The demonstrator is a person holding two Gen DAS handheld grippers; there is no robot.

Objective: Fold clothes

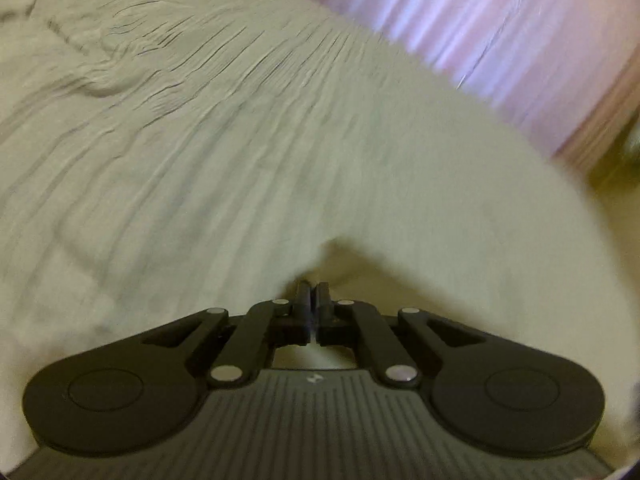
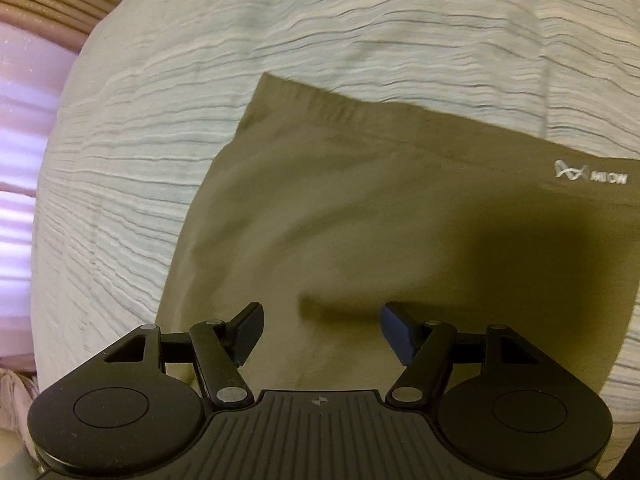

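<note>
Pale, crinkle-textured white bedding [image 2: 360,32] covers the bed that carries the work, with pink pleated fabric [image 1: 500,40] hanging past its far edge; on that bedding lies the olive-green garment with a small white printed logo [image 2: 380,200], spread fairly flat, its straight hem facing the far side of the bed and its logo close to its right edge.

Over the near part of the garment hangs the right gripper [image 2: 322,330], its jaws standing wide with nothing between them, only its shadow falling on the cloth; the left gripper [image 1: 311,292] has its jaws pressed together at the near edge of the bedding, where a pale yellowish surface shows just beyond its tips; the view there is blurred, and whether a pinch of cloth sits between them I cannot tell.

By my reading, the step in hand is taking hold for a fold, with no fold yet made in the visible part of the garment; the next move likely calls for the right gripper to settle on an edge or corner of the garment, close on a single layer, and carry it across without dragging the bedding.
</note>
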